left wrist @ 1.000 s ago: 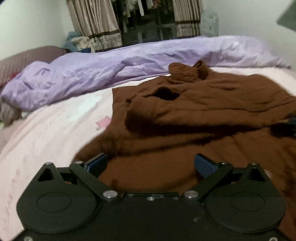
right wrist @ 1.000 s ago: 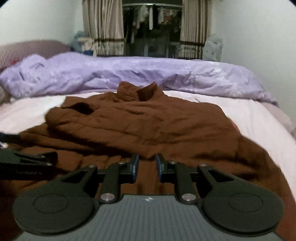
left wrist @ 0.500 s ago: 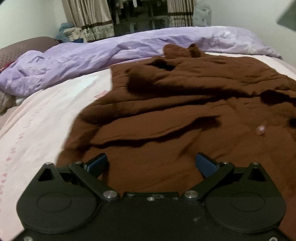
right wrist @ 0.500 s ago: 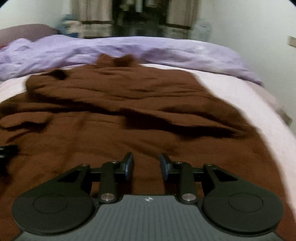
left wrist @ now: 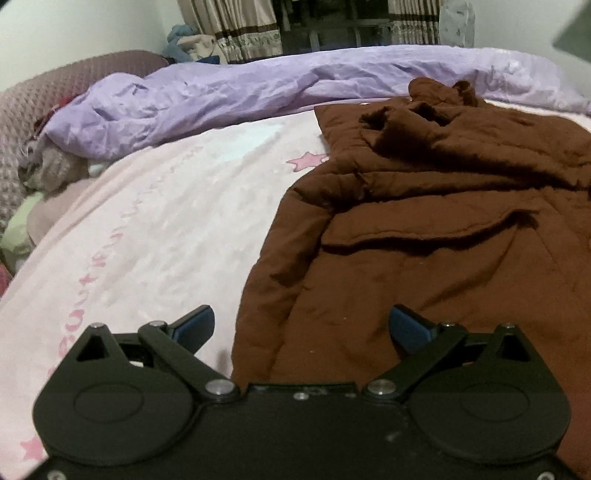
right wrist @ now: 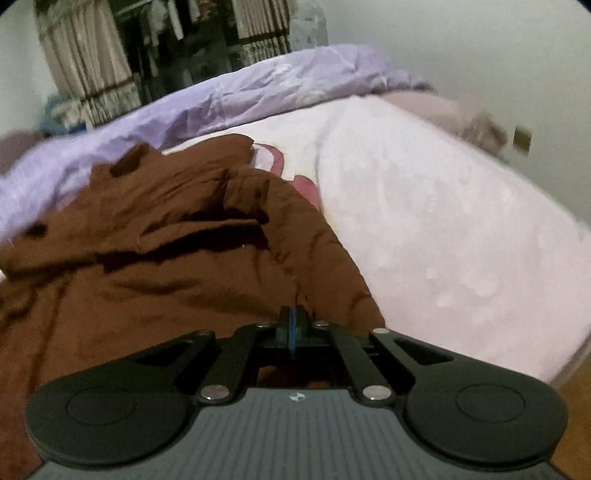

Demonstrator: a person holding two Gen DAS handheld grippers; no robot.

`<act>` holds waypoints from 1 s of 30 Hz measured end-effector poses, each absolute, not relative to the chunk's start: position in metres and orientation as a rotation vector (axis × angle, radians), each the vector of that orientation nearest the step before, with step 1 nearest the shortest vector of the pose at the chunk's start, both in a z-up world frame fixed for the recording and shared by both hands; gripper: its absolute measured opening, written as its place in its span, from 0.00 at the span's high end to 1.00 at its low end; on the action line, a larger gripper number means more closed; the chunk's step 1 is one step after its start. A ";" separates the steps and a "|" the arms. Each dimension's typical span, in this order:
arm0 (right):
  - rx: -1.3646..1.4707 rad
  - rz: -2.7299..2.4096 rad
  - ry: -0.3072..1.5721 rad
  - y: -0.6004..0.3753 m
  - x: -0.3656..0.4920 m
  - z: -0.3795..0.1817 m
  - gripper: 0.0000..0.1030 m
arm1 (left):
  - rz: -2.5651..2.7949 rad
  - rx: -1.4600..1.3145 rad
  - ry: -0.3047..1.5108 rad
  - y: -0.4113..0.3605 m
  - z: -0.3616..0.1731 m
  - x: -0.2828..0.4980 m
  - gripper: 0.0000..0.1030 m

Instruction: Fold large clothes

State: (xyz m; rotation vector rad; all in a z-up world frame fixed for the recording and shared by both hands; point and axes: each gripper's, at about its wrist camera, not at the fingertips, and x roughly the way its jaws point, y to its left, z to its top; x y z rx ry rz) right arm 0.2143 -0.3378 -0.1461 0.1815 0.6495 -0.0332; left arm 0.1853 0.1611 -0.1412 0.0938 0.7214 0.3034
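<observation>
across a bed [left wrist: 155, 236] covered by a pale pink sheet with pink stars lies a large brown quilted coat [left wrist: 424, 236], rumpled, its collar end toward a crumpled lilac duvet [left wrist: 229, 92] bunched along the far side of the bed. in the left wrist view the coat fills the right half of the picture, with bare sheet to its left. the left gripper [left wrist: 301, 323] hangs low over the coat's near left edge, its blue-padded fingers [left wrist: 194, 323] spread wide, one over the sheet and one over brown cloth, nothing clamped between them. in the right wrist view the coat [right wrist: 155, 251] lies to the left and the bare sheet [right wrist: 436, 221] to the right. the right gripper [right wrist: 291, 326] sits at the coat's near right edge; its jaws have just been closing and its fingers now meet, with only a thin blue line showing between them. brown cloth puckers right at the tips, but whether a fold is pinched there cannot be told. striped curtains [left wrist: 240, 29] hang beyond the bed.
</observation>
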 end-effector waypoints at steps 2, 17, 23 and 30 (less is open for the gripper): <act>0.132 -0.058 0.642 -0.329 0.215 -0.144 0.96 | 0.308 0.119 0.724 0.159 -0.145 0.188 0.00; 0.083 0.271 0.519 -0.189 0.138 -0.102 0.57 | 0.088 -0.032 0.655 0.080 -0.105 0.156 0.00; 0.012 0.242 0.599 -0.162 0.145 -0.128 0.49 | 0.068 0.022 0.745 0.057 -0.136 0.170 0.00; 0.025 0.230 0.668 -0.167 0.154 -0.150 0.34 | 0.066 0.025 0.756 0.056 -0.151 0.171 0.00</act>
